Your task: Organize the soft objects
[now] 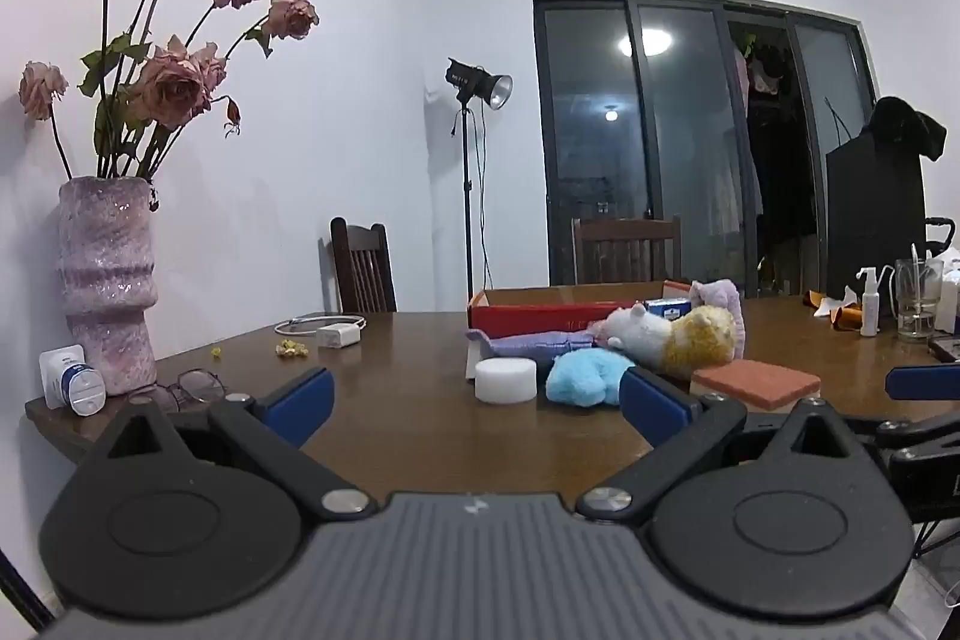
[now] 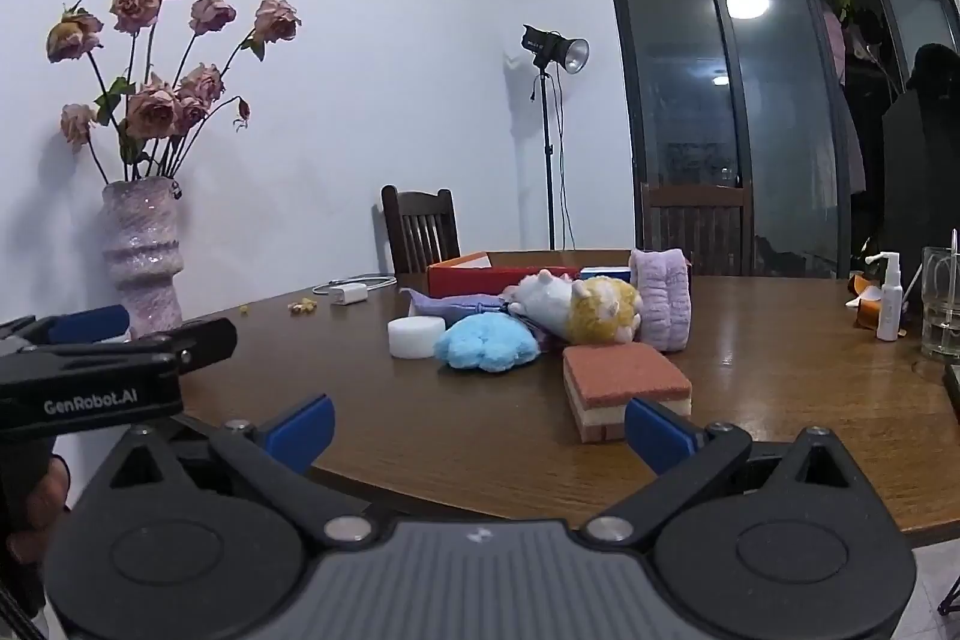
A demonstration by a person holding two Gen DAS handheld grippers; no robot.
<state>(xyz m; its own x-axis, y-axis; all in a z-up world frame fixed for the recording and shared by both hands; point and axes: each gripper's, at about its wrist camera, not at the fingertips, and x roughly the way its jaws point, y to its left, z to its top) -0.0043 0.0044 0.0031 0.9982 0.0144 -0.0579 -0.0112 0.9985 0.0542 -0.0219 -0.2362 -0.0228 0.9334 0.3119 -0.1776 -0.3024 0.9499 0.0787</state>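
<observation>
Soft things lie together mid-table: a white round sponge (image 1: pixel 505 380) (image 2: pixel 416 336), a blue fluffy toy (image 1: pixel 585 379) (image 2: pixel 486 345), a white and yellow plush (image 1: pixel 672 334) (image 2: pixel 576 309), a purple headband (image 2: pixel 660 298), a purple cloth (image 1: pixel 540 341) and a red-topped sponge block (image 1: pixel 757 383) (image 2: pixel 624 388). A red box (image 1: pixel 540 310) (image 2: pixel 480 274) stands open behind them. My left gripper (image 1: pixel 477 400) is open and empty, short of the pile. My right gripper (image 2: pixel 477 427) is open and empty, with the sponge block just ahead of its right finger.
A purple vase of dried roses (image 1: pixel 108 286) (image 2: pixel 144 256) stands at the table's left edge, with glasses (image 1: pixel 192 388) beside it. A charger with cable (image 1: pixel 336 331) lies behind. A spray bottle (image 2: pixel 888 298) and a glass (image 2: pixel 942 304) stand at the right. Chairs stand beyond the table.
</observation>
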